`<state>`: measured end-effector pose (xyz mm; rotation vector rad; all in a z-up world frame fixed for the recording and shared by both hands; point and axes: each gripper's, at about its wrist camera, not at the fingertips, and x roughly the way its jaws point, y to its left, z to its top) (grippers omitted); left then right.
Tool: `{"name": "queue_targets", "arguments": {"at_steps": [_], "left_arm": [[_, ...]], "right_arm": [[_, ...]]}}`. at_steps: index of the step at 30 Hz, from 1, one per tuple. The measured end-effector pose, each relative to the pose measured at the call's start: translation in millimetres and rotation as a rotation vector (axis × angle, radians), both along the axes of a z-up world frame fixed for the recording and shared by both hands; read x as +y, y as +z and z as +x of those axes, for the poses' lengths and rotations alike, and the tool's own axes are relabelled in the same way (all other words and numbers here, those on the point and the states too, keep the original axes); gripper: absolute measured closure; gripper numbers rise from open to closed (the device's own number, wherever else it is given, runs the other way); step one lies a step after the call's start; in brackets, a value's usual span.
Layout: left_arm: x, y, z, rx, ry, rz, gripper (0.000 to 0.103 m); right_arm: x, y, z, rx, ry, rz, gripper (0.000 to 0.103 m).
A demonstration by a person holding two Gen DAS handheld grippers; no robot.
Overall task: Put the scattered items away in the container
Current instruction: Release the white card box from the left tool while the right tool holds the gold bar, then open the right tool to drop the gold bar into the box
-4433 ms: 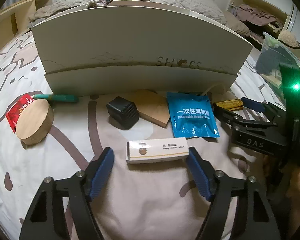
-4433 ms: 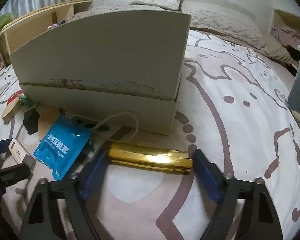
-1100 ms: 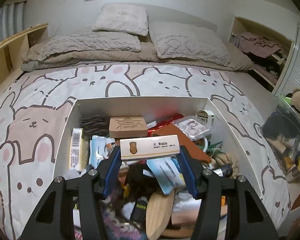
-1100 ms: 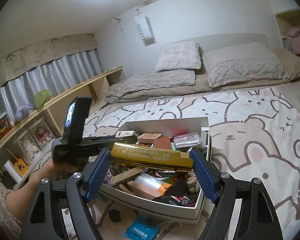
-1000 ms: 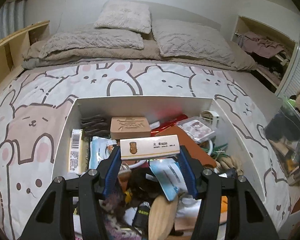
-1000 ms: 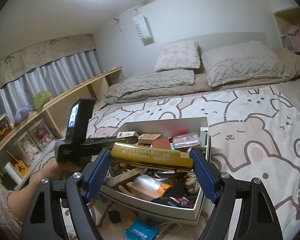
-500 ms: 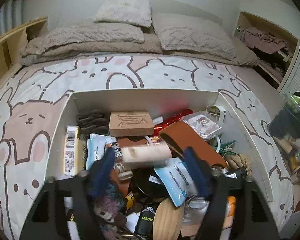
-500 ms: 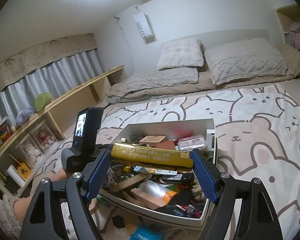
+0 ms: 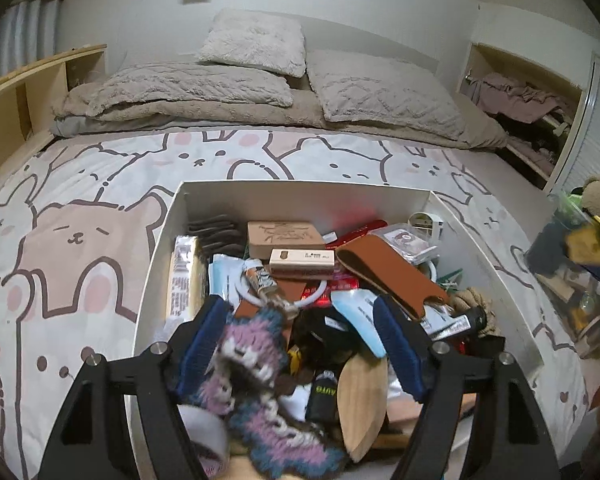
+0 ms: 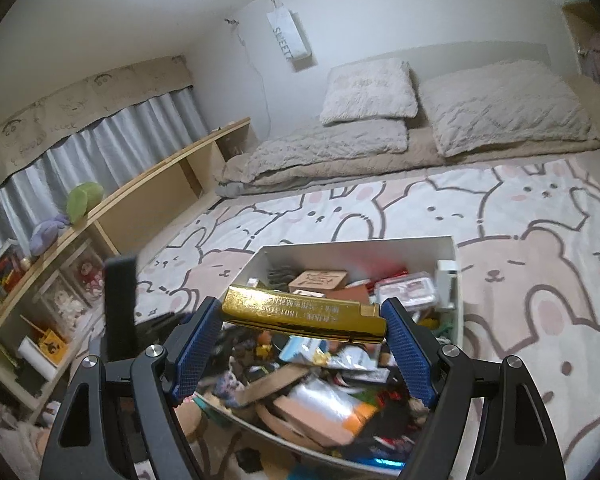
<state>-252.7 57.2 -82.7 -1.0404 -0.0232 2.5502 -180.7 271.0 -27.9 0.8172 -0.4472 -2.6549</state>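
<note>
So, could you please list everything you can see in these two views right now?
white box: one, white, open on the bedspread, crammed with items
small cream box: one, cream, lying in the white box beside the carved wooden block
carved wooden block: one, tan, towards the box's far wall
brown leather case: one, brown, right of the cream box
knitted piece: one, purple and white, near end of the box
gold bar: one, gold, above the box
bedspread: one, pink and white, animal print
pillows: several, beige, far end
left tongs: open, empty, just opened
right tongs: shut on the gold bar
</note>
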Motion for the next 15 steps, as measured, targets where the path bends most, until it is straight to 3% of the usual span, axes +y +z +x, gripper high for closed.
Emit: {"name": "queue_targets", "arguments": {"at_steps": [15], "left_arm": [[-17,-1,14,0.099,-0.048,0.048,0.027]], "right_arm": [[-31,-31,-102,-0.232,-0.034,0.166,0.022]]}}
